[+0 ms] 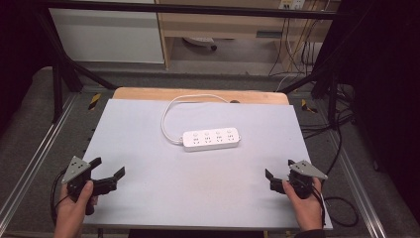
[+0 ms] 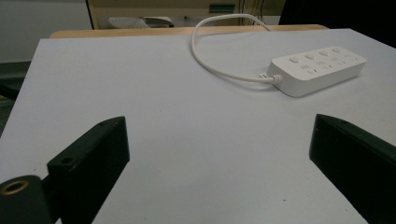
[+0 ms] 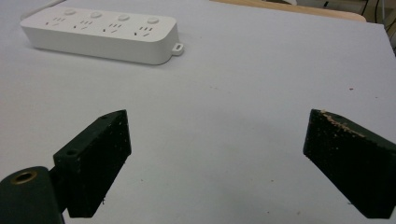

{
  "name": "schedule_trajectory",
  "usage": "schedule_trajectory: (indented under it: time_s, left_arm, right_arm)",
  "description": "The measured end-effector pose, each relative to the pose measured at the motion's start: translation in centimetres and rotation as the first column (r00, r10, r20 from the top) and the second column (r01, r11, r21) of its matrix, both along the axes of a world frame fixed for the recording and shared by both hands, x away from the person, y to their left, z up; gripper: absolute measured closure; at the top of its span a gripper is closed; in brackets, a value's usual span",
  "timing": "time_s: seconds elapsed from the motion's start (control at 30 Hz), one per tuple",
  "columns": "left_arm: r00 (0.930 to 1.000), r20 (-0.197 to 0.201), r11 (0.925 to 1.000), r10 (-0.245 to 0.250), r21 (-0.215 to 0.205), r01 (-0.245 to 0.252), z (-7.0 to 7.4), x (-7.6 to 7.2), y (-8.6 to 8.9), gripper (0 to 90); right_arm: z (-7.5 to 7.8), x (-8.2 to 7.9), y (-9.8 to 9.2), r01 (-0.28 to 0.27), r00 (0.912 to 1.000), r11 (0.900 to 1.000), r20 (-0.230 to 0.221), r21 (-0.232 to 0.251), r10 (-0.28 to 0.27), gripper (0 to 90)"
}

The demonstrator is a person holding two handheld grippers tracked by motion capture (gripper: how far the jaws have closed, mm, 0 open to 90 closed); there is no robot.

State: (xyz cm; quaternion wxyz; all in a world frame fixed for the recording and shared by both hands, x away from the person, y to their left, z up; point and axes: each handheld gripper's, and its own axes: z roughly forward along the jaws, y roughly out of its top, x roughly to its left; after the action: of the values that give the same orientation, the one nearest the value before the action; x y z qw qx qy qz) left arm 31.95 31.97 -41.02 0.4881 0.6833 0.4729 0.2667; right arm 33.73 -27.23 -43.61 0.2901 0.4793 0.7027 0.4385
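The white power strip (image 1: 211, 139) lies flat on the grey mat (image 1: 148, 188) of the bench, a little above the middle of the high view, with its long side running left to right. It has four round buttons and four groups of sockets on top. Its white cable (image 1: 171, 111) leaves the left end, makes a loop toward the upper left and goes over the far wooden edge of the bench (image 1: 148, 93).

The left gripper (image 1: 108, 168) is in the lower left of the high view, held by the person's left hand (image 1: 74, 206) near the mat's left edge. Its jaws stand wide apart with nothing between them. In the left gripper view the strip is in the upper right, well apart from the jaws.

The right gripper (image 1: 278, 168) is in the lower right of the high view, held by the right hand (image 1: 307, 206). Its jaws are also spread wide and hold nothing. In the right gripper view the strip is in the upper left, well apart from them.
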Motion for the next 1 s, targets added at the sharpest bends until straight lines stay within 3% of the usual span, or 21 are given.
schedule_trajectory:
  time_s: [0.37, 0.57, 1.0]
  left_arm:
    - [0.9999, -0.011, 1.0000, -0.004, 0.002, 0.004, -0.08, 0.09, 0.06, 4.9]
    - [0.9999, -0.011, 1.0000, -0.005, 0.002, 0.005, -0.08, 0.08, 0.02, 5.0]
    - [0.9999, -0.009, 1.0000, -0.008, 0.002, 0.008, -0.10, 0.09, -0.10, 5.0]
  right_arm:
    - [0.12, -0.16, 0.37, -0.013, 0.9999, 1.000, 0.006, 0.007, 0.013, 6.3]
    - [0.41, -0.28, 0.19, -0.006, 0.9995, 1.000, 0.030, 0.019, 0.005, 6.1]
    - [0.78, -0.30, 0.29, -0.001, 1.0000, 0.999, -0.003, 0.051, 0.001, 3.3]
